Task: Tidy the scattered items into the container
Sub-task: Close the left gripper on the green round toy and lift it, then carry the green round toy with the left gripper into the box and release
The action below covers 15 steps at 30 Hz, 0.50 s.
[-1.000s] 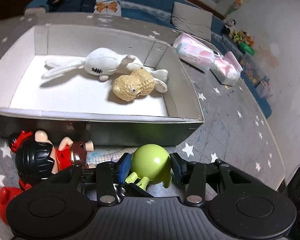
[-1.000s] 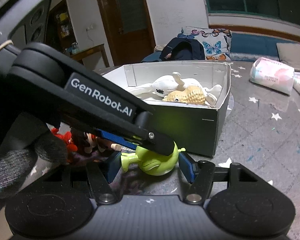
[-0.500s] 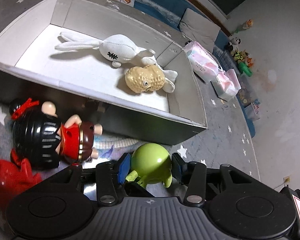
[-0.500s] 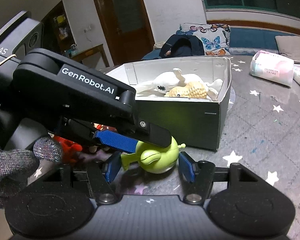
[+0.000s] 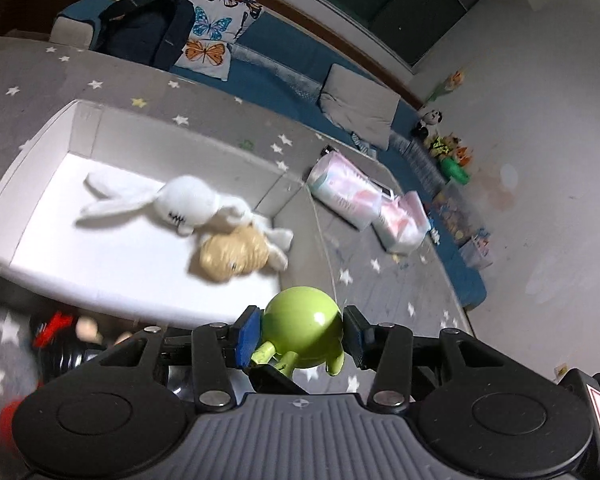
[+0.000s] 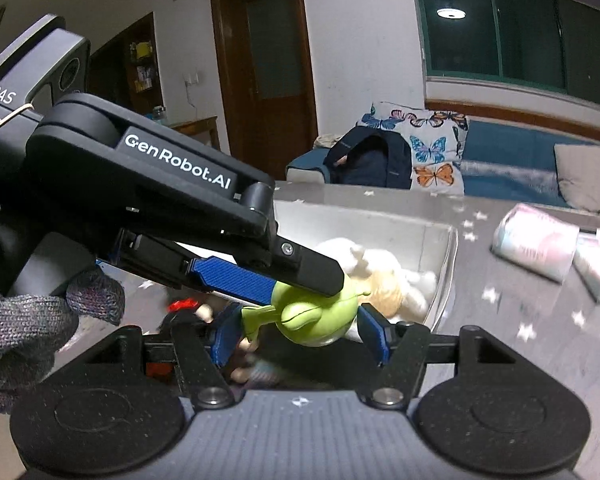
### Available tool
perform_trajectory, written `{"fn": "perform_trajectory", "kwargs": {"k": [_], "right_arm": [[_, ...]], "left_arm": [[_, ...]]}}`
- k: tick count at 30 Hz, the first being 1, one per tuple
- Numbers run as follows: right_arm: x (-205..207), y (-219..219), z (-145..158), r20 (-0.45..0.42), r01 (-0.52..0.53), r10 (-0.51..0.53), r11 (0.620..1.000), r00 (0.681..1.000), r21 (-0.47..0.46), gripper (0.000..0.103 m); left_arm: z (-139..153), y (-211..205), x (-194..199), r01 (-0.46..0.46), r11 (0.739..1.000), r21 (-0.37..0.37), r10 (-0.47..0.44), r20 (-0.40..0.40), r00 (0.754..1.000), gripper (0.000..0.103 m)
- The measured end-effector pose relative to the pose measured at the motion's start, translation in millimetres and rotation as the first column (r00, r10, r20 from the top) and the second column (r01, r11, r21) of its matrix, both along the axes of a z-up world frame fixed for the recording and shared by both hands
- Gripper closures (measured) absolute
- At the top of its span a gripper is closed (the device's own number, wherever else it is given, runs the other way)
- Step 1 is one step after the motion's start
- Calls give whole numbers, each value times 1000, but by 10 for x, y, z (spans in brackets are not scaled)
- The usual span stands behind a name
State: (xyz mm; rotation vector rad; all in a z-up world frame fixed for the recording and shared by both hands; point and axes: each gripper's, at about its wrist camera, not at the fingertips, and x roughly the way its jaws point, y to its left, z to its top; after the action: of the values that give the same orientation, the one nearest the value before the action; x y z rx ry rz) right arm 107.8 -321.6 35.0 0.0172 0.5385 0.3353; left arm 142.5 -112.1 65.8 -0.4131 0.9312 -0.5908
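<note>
A: Clearly, the green toy is clamped between the blue pads of the left gripper, with its round body pressed on both sides and its small legs hanging toward the camera.

B: And from the right wrist view, the same green toy is seen between the fingers of the right gripper too. Is it held there as well?

A: That cannot be told for sure. The right fingers are set partly apart around it, and the far pad seems to touch the body, but the near one is met only by a thin limb, and the picture is blurred.

B: So the left hand is taken as the carrier. Which way is the container placed from the fingers?

A: The white box lies just ahead and lower left of the toy, its near wall directly beneath the fingertips. The toy is held above that rim, not yet over the floor of the box.

B: What room is left inside?

A: The near and left part of the floor is bare. Farther in, a peanut toy and a white plush rabbit are lain against each other toward the right wall. A short forward reach is judged enough, kept left of them.

B: And outside the box?

A: A doll is left on the starred mat, near the front wall.
</note>
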Motion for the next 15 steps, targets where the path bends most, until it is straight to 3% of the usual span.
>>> {"fn": "perform_trajectory", "kwargs": {"k": [7,15], "right_arm": [[435,-121,-12,-86,21,-24,999,996,-36,39],[728,-139,-102,-164,0,-17,995,986,-101,39]], "left_arm": [[-207,-101,520,10,998,-62,-17,-117,993,55],[-452,-119,828,21,994,-103,-42,-197,980,55]]}}
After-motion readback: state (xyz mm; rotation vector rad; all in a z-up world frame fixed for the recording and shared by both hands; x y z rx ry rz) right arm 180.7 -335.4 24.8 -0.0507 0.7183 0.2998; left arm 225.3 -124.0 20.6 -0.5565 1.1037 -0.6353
